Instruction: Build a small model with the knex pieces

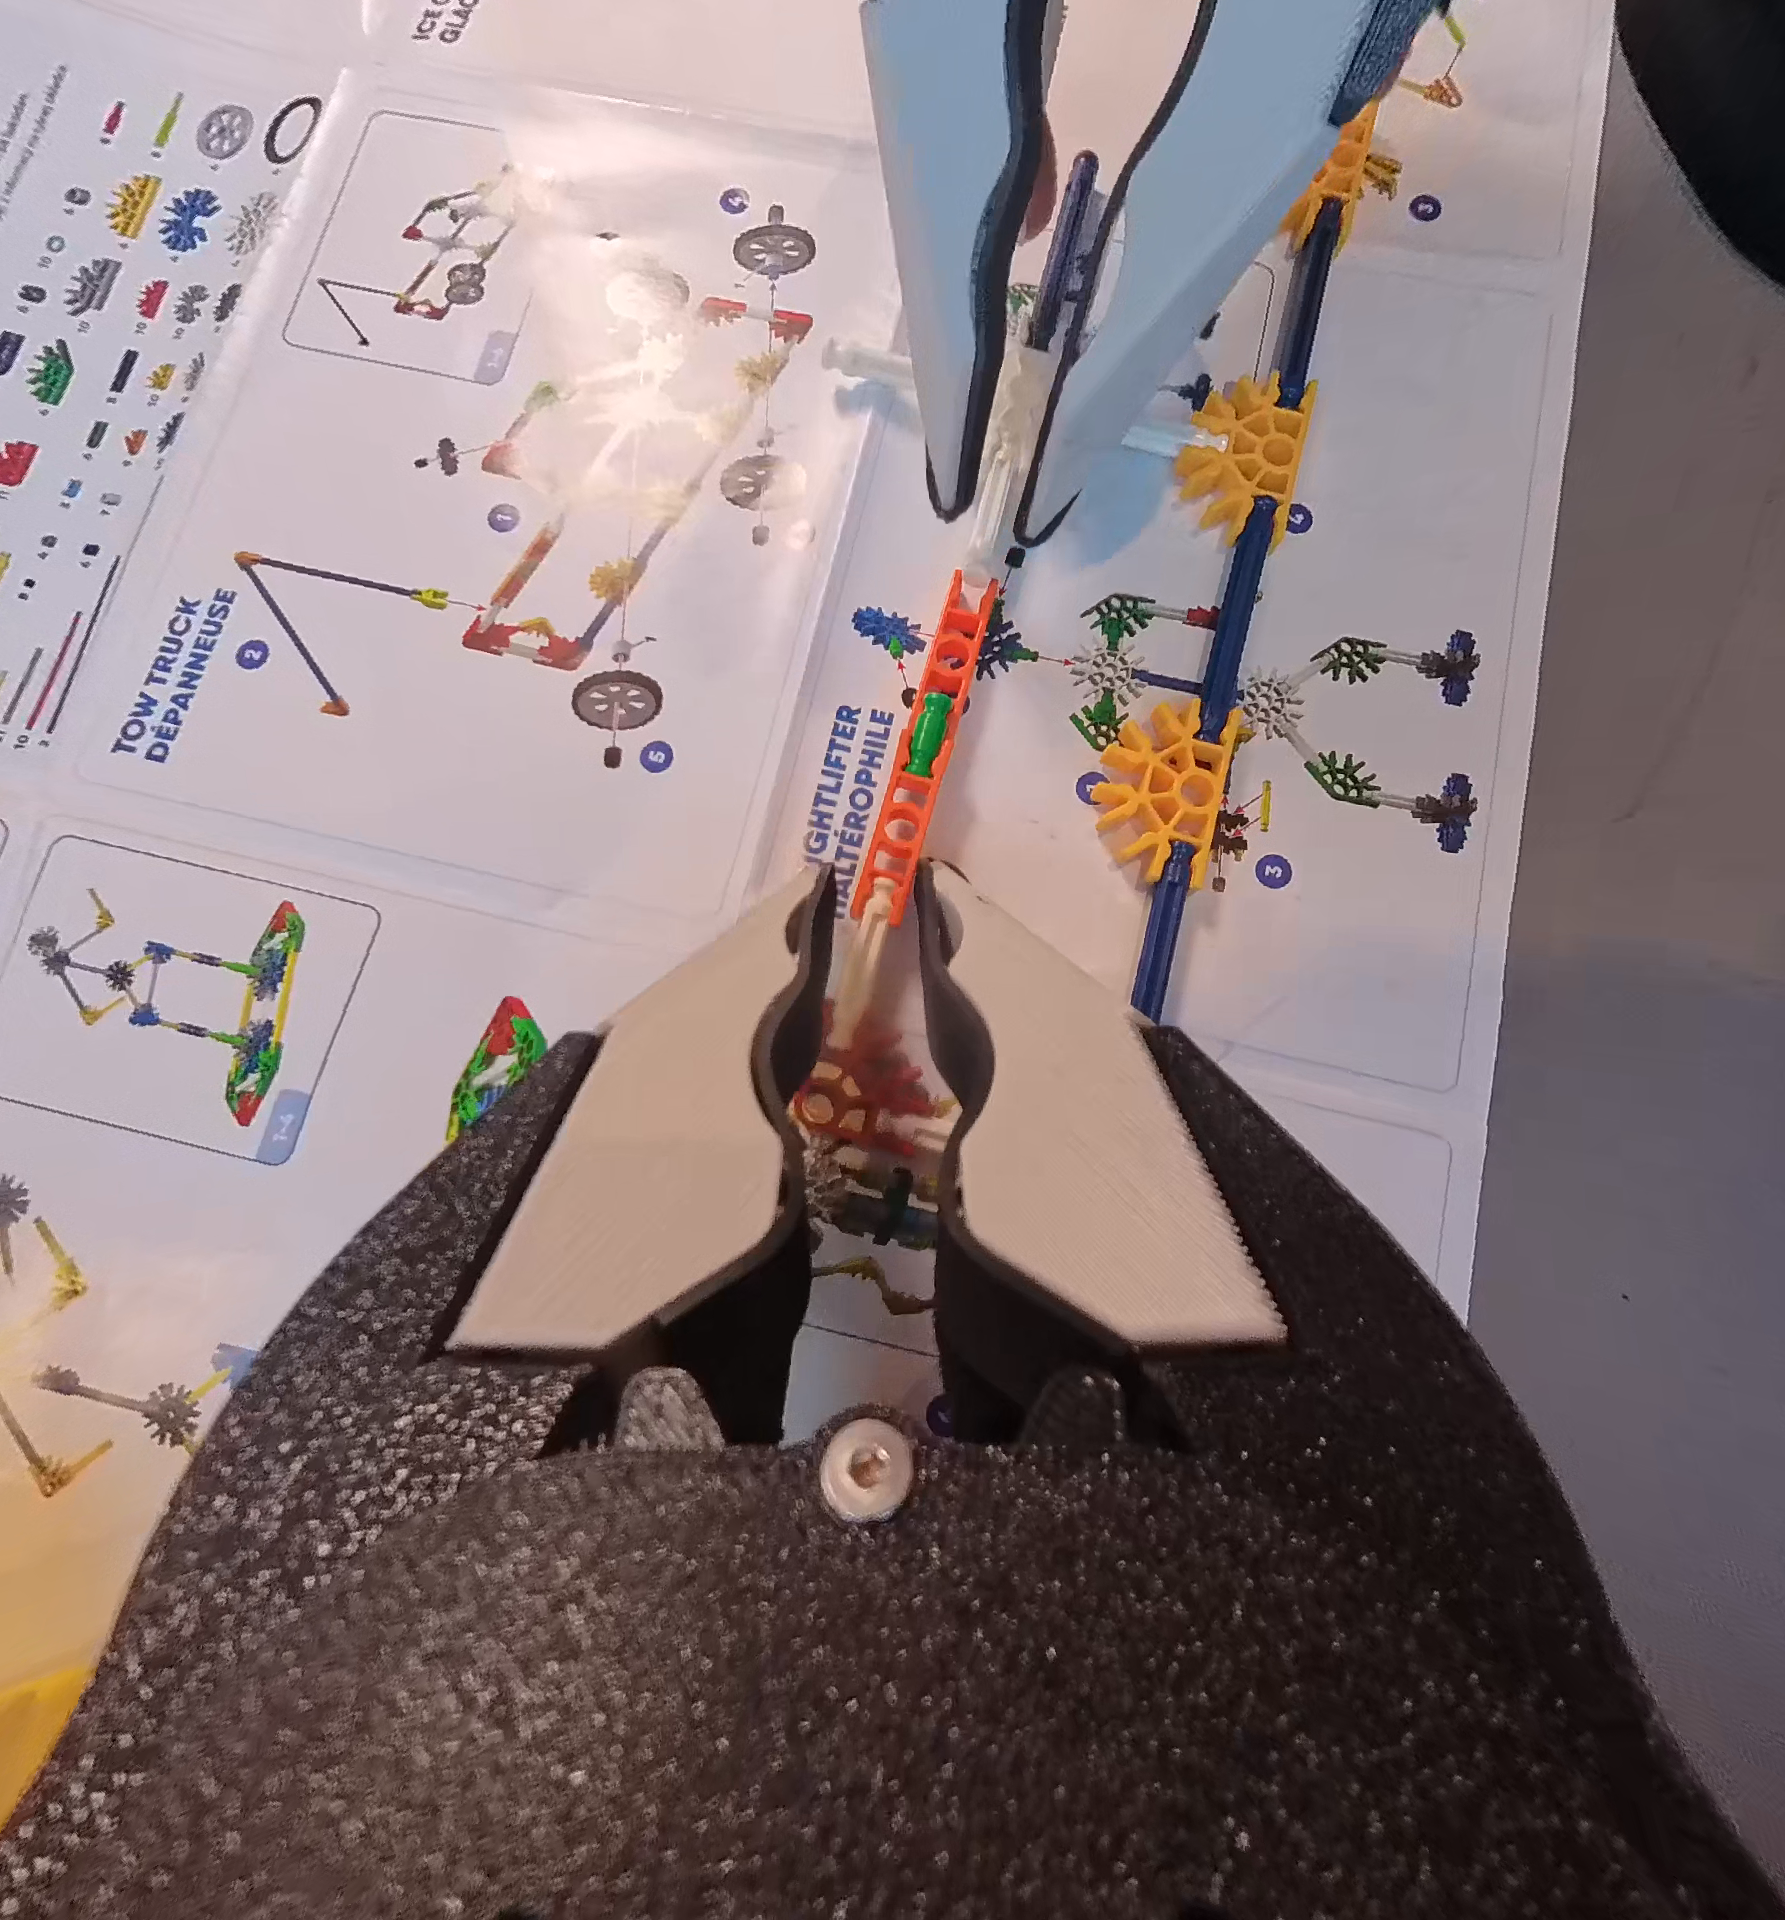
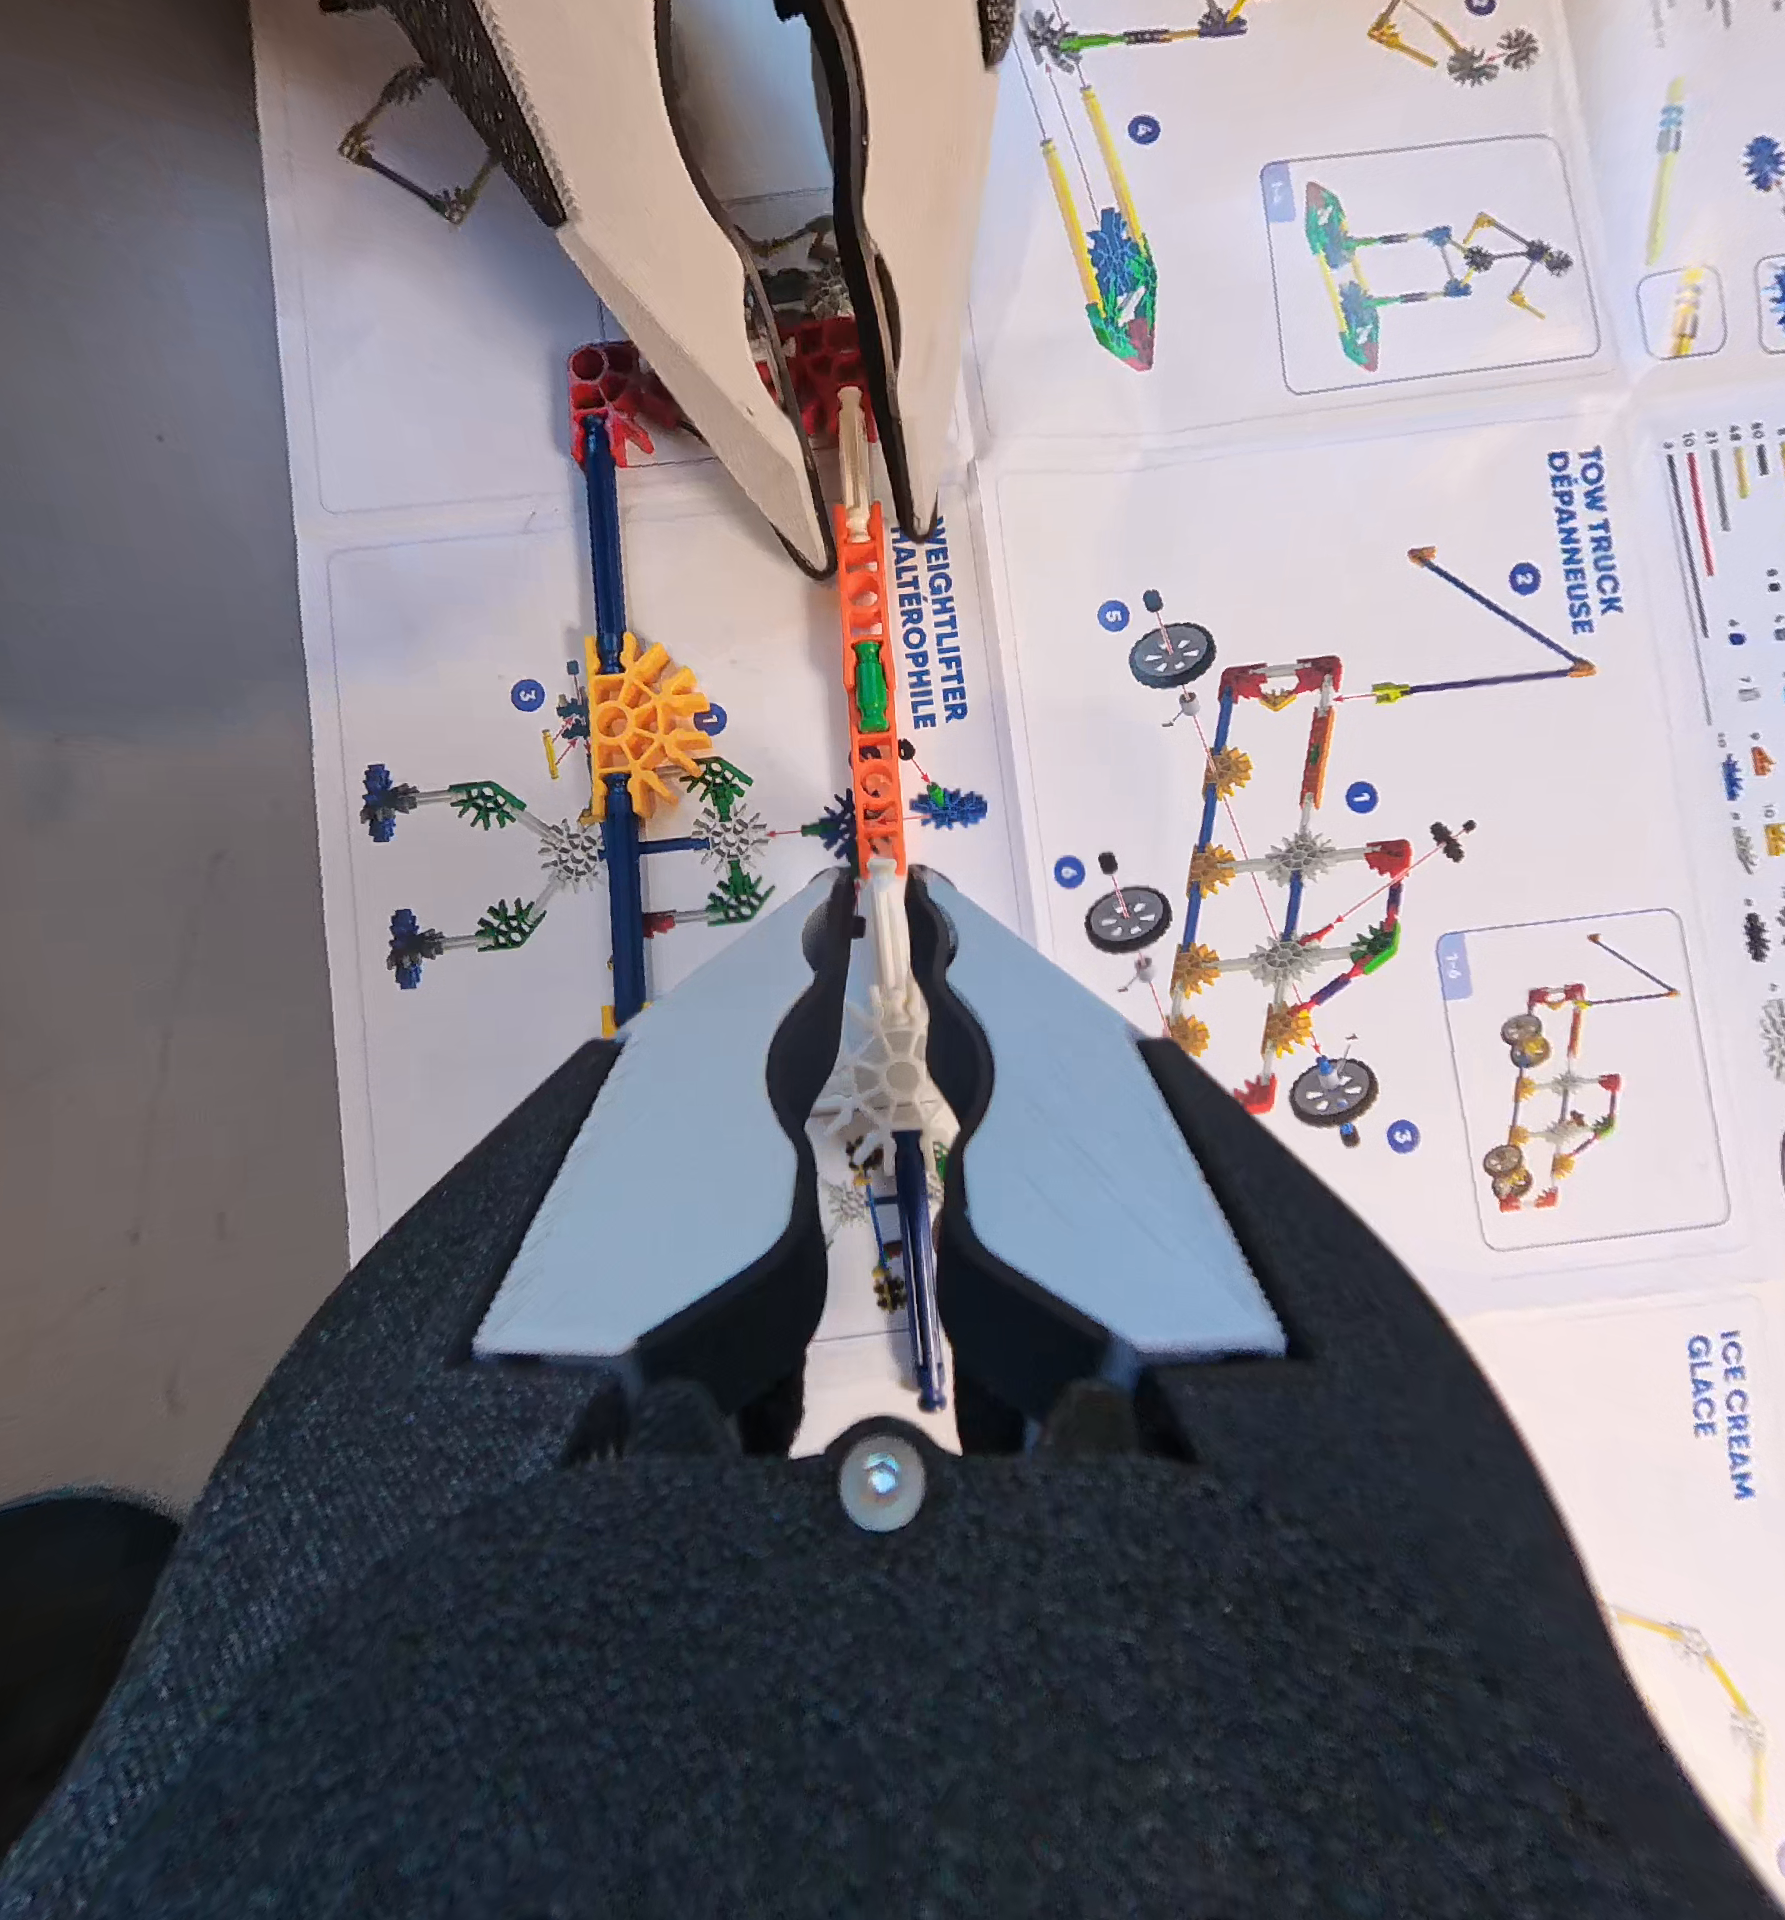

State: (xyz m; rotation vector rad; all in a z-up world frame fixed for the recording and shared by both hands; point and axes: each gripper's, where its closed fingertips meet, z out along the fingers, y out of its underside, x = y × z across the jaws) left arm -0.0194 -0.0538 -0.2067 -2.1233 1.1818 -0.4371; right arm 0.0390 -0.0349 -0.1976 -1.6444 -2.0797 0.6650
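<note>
An orange connector strip (image 1: 935, 743) with a short green rod (image 1: 926, 732) in its middle hangs between both grippers above the sheet. My left gripper (image 1: 872, 883) is shut on the white rod (image 1: 857, 977) at the strip's near end. A red connector (image 1: 852, 1091) sits between its fingers. My right gripper (image 2: 883, 878) is shut on the white rod (image 2: 883, 914) at the other end. A white snowflake connector (image 2: 893, 1075) and a blue rod (image 2: 914, 1268) lie behind it. Each gripper shows opposite in the other view, the right one (image 1: 981, 520) and the left one (image 2: 872, 540).
A printed instruction sheet (image 1: 452, 520) covers the table. On it lies a long blue rod (image 1: 1252, 582) with two yellow connectors (image 1: 1246, 452) and a red end connector (image 2: 607, 390). Grey table (image 1: 1677, 935) lies beside the sheet, with a dark object (image 1: 1750, 135) at its far end. There is about 7 cm between the tips of the two grippers.
</note>
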